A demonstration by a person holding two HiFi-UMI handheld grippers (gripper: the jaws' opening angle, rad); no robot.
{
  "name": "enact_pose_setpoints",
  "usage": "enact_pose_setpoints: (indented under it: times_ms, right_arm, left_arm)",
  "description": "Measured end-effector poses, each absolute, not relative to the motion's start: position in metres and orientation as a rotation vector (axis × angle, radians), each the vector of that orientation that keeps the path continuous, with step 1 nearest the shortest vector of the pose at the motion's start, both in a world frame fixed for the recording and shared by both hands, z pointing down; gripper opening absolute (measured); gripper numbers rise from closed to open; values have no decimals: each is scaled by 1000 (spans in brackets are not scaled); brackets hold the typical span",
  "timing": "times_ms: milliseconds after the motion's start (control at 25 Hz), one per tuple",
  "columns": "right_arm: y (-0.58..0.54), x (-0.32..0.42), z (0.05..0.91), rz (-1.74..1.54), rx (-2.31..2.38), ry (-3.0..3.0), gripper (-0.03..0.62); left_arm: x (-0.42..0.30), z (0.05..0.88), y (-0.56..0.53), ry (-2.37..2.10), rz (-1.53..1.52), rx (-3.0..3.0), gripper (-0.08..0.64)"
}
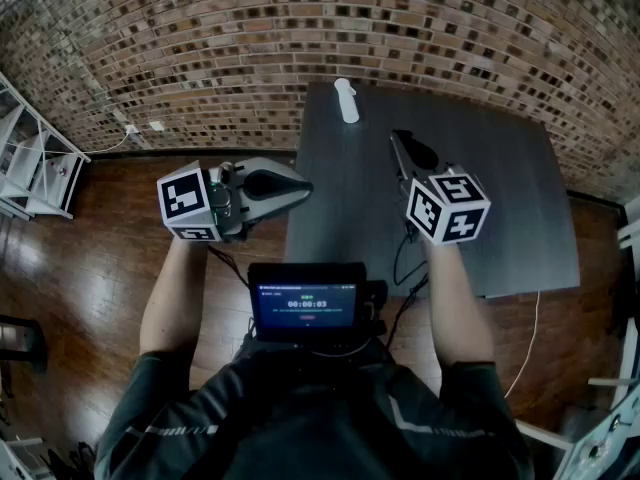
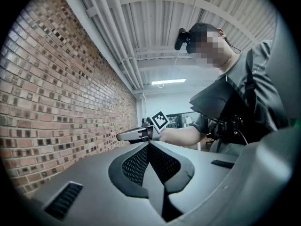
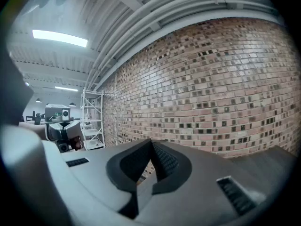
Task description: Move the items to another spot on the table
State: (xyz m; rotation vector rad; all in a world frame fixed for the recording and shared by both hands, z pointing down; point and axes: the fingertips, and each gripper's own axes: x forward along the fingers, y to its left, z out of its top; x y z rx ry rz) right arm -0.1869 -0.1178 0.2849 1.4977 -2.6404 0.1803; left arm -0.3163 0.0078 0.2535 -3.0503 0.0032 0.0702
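A white cylindrical item (image 1: 345, 99) lies at the far edge of the dark table (image 1: 500, 198). My right gripper (image 1: 398, 140) hovers over the table's middle, pointing away from me, well short of the white item. Its jaws meet with nothing between them (image 3: 151, 142). My left gripper (image 1: 303, 186) is held left of the table's left edge and points right, toward the other gripper. It is shut and empty too (image 2: 149, 145). In the left gripper view, the right gripper (image 2: 134, 134) shows with its marker cube (image 2: 160, 121).
A brick wall (image 1: 200, 38) runs behind the table. White shelving (image 1: 35, 168) stands on the wooden floor at the left. A small screen (image 1: 307, 306) hangs at my chest. A white cable (image 1: 525, 343) trails off the table's near right edge.
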Motion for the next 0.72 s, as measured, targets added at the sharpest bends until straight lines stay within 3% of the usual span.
enact_pose_setpoints:
  times_ms: [720]
  right_arm:
    - [-167,-185,278,163,1424,-2657,6]
  left_arm:
    - [-305,265,-31,83,103,-3097,-8]
